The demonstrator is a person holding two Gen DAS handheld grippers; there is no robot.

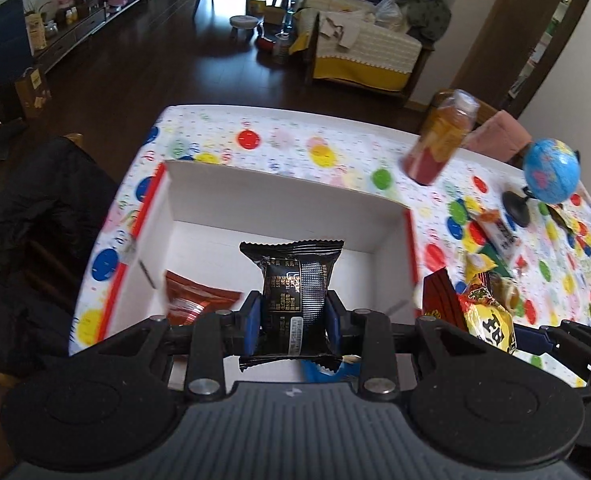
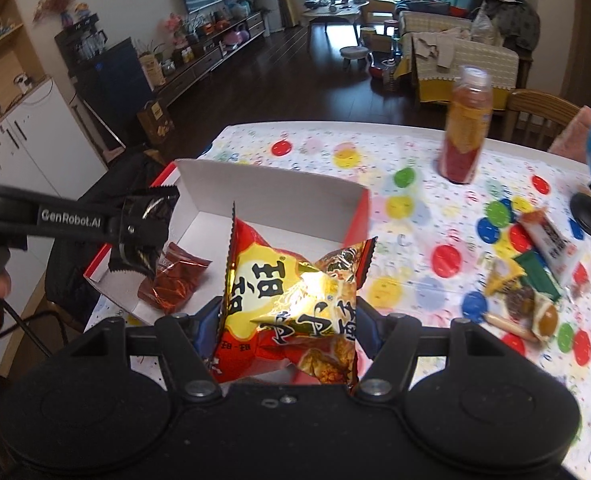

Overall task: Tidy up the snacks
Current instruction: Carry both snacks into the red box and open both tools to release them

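We see both tools loaded above a white box point(image 1: 283, 200) with red outer sides, which sits on the table point(image 1: 279, 140). The left gripper point(image 1: 293, 320) is closed on a black packet point(image 1: 293, 280) and holds it over the box interior; the right gripper point(image 2: 287, 328) is clamped on a red-and-yellow snack bag point(image 2: 291, 296), just in front of the box's near edge. One red foil packet point(image 2: 177, 276) already lies inside the box.

We judge three risks. The two grippers sit close together, so a simultaneous release could make them collide. The puffed bag is squeezed at its middle and may slip or burst under more pressure. The box is light cardboard, and a nudge from either tool could slide it towards the table's edge, which is near on the left.

The surface is a white cloth printed with coloured dots. Loose snacks point(image 2: 531, 280) remain well apart to the right, near a small globe point(image 1: 549, 170) and a juice bottle point(image 2: 467, 124). Beyond lies a living room with dark wood flooring, a sofa point(image 1: 359, 44) and a low media unit.
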